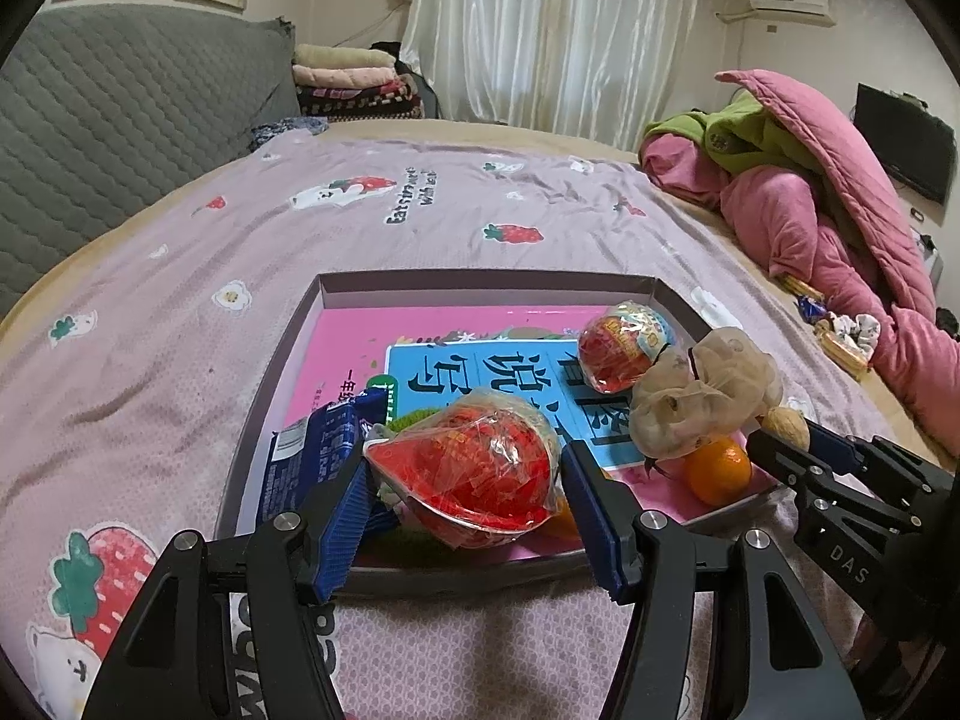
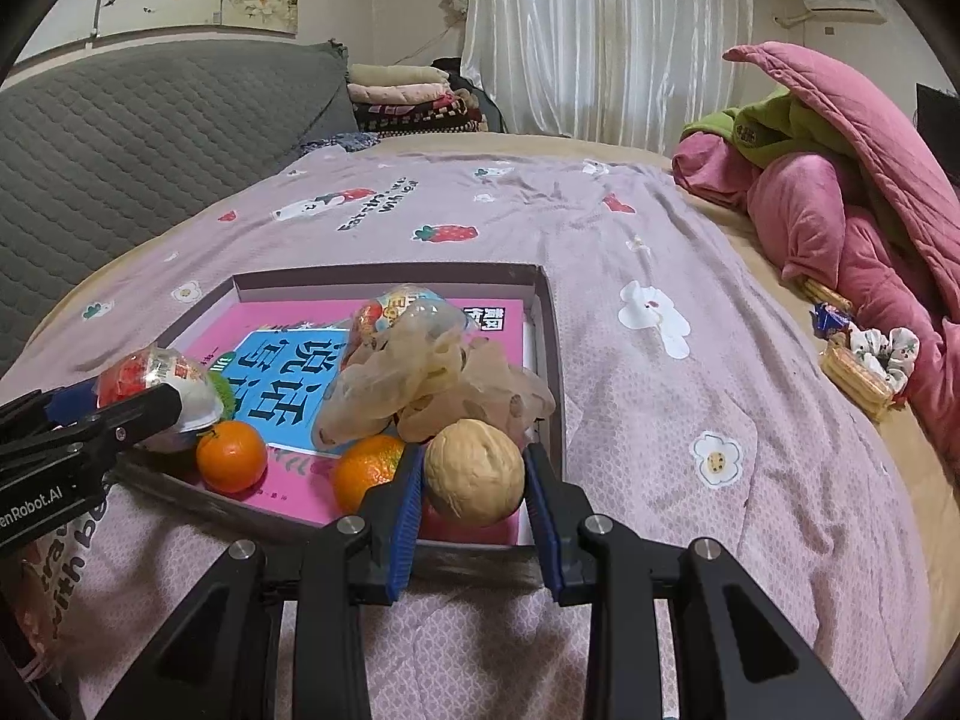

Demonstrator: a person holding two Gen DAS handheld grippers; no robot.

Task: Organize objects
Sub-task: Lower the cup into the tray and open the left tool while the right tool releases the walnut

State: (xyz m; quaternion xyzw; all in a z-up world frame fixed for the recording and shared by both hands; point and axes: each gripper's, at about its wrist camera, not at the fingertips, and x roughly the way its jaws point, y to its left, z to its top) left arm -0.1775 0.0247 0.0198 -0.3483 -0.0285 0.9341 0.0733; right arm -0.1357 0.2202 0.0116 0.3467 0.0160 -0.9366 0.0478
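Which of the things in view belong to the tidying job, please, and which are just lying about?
Job: left gripper on red snack cup; right gripper on walnut; box.
Lying about: pink quilt, folded blankets.

A bed (image 1: 240,276) under a lilac strawberry-print sheet fills the room, with a grey quilted headboard (image 1: 120,114) on the left. White curtains (image 1: 552,30) glow with daylight. An air conditioner (image 1: 786,0) hangs high on the wall, above a heaped pink quilt (image 1: 840,210).
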